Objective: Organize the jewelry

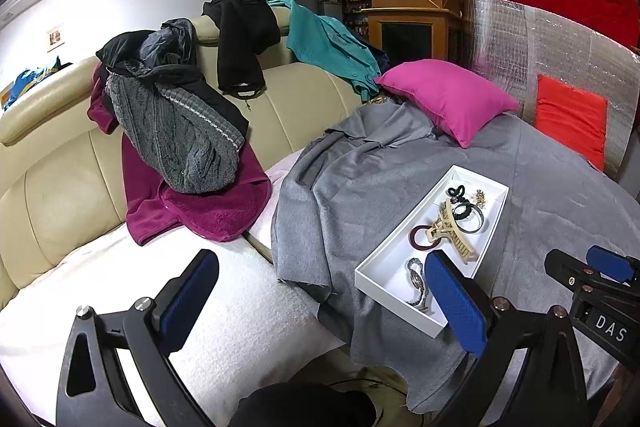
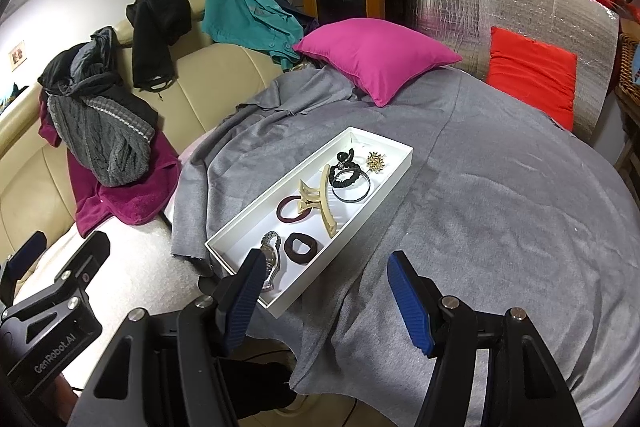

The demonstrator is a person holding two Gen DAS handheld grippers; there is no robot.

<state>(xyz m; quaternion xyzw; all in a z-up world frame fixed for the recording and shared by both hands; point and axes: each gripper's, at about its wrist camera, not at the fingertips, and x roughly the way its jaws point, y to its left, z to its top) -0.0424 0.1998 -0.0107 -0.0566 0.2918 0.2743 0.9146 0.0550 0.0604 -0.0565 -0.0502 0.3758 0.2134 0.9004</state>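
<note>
Viewing from the left wrist: the left gripper (image 1: pixel 320 303) hangs spread and empty beside the white tray (image 1: pixel 384 255) on the grey cloth (image 1: pixel 340 187). From the right wrist: the right gripper (image 2: pixel 326 301) is likewise spread, holding nothing. Claw clip (image 2: pixel 320 201), watch (image 2: pixel 270 259), scrunchie (image 2: pixel 301 247), bangle (image 2: pixel 352 189) and brooch (image 2: pixel 376 161) all lie inside the tray — collection appears complete, with no loose jewelry visible on the cloth.

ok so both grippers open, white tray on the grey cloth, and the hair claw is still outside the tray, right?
Not quite. The hair claw lies inside the white tray, across the maroon hair tie; the right wrist view shows it plainly. The rest holds: left gripper and right gripper are open and empty, and the tray sits on the grey cloth.
</note>
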